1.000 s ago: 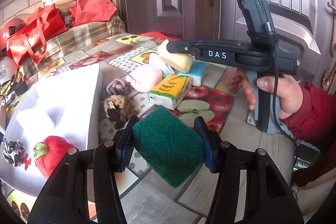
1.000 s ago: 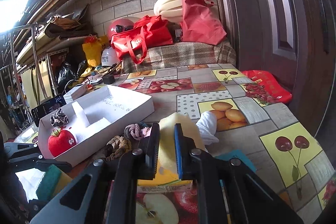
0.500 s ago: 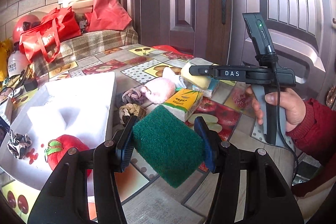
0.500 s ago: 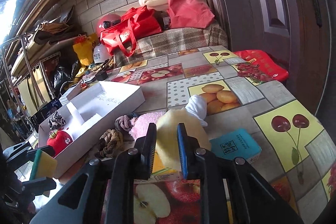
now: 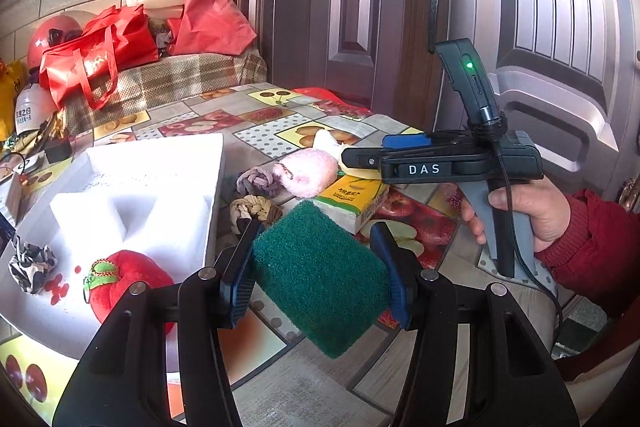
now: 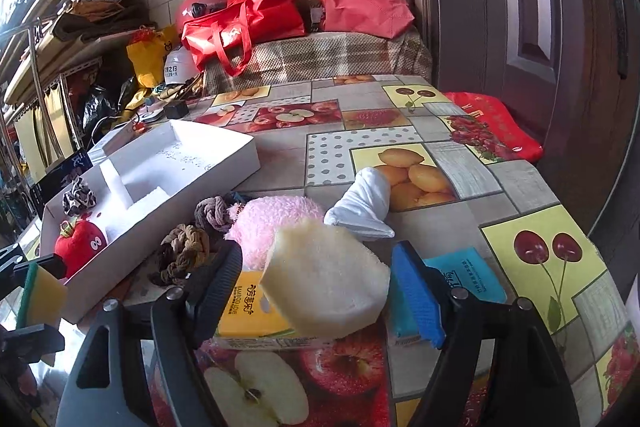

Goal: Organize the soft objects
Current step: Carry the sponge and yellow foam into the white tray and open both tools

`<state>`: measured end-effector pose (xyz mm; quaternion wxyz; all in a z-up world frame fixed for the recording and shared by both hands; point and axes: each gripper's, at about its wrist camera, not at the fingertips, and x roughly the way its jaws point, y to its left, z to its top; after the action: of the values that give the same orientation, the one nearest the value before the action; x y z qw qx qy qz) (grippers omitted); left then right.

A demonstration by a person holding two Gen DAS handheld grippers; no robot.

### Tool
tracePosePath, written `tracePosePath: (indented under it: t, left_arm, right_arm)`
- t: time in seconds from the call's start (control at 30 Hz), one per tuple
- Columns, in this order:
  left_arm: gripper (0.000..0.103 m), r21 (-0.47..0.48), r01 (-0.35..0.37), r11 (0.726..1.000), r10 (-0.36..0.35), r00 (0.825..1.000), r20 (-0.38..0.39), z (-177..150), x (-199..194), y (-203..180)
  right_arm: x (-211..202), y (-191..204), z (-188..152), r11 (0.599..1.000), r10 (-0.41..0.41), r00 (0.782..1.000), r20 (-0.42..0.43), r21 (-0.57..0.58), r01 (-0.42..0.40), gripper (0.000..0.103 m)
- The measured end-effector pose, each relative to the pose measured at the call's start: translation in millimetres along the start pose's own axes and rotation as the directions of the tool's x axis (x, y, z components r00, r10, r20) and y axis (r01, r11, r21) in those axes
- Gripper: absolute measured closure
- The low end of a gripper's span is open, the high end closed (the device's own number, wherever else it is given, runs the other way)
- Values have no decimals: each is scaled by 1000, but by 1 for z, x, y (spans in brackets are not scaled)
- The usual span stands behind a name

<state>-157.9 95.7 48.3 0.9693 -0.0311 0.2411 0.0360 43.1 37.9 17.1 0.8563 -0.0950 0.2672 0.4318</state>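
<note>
My left gripper (image 5: 316,283) is shut on a green-and-yellow scouring sponge (image 5: 320,275), held above the table's near edge beside the white foam tray (image 5: 160,163). It also shows in the right wrist view (image 6: 40,291). My right gripper (image 6: 320,283) is open; a pale yellow sponge (image 6: 324,287) sits loose between its jaws, resting on a yellow tissue pack (image 6: 248,311). The tray holds a red plush apple (image 5: 120,279) and a black-and-white scrunchie (image 5: 30,263). A pink plush (image 6: 272,219), a white sock (image 6: 364,203) and two braided scrunchies (image 6: 184,251) lie on the table.
A blue tissue pack (image 6: 468,275) lies right of the right gripper. Red bags (image 6: 248,19), a helmet and foam pads are piled on a plaid bench at the table's far end. A dark door (image 6: 520,7) stands to the right. Shelving clutter stands at the left.
My right gripper has opened, letting go of the yellow sponge, which now rests on the yellow tissue pack. My left gripper still holds the green sponge and has lifted slightly.
</note>
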Motion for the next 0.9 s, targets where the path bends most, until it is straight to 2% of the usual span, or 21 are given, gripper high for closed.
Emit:
tracePosePath:
  t: [0.1, 0.17, 0.2, 0.27, 0.3, 0.4, 0.5, 0.73, 0.9]
  left_arm:
    - [49, 2, -5, 1000, 5, 1000, 4, 0, -1, 0]
    - [49, 3, -10, 1000, 10, 1000, 13, 0, -3, 0]
    - [49, 3, -11, 1000, 11, 1000, 20, -1, -5, 0]
    - [49, 3, -16, 1000, 15, 999, 42, 0, -8, 0]
    - [49, 2, -19, 1000, 19, 998, 54, 0, -10, 0]
    - [49, -4, -32, 999, 32, 996, 84, 1, -16, 3]
    - [49, -15, -42, 999, 44, 994, 102, 1, -20, 5]
    - [49, -50, -72, 996, 79, 986, 146, 0, -30, 12]
    - [49, -80, -117, 990, 131, 974, 188, -1, -38, 20]
  right_arm:
    - [18, -1, 1, 1000, -19, 997, -77, 5, 19, 25]
    - [24, -5, 0, 1000, 2, 994, -107, 20, 0, 28]
    - [23, -7, 0, 1000, 16, 994, -104, 27, -13, 45]
    - [18, -6, -1, 999, 40, 996, -84, 27, -38, 61]
    - [13, -5, -1, 999, 36, 997, -62, 21, -35, 73]
    - [-10, 2, -2, 1000, 27, 998, 50, -6, -27, 74]
    - [-27, 8, -4, 999, 27, 990, 135, -29, -23, 74]
    - [-46, 10, -4, 996, 85, 970, 226, -3, -87, 75]
    - [-55, 24, -5, 993, 119, 955, 270, -15, -119, 75]
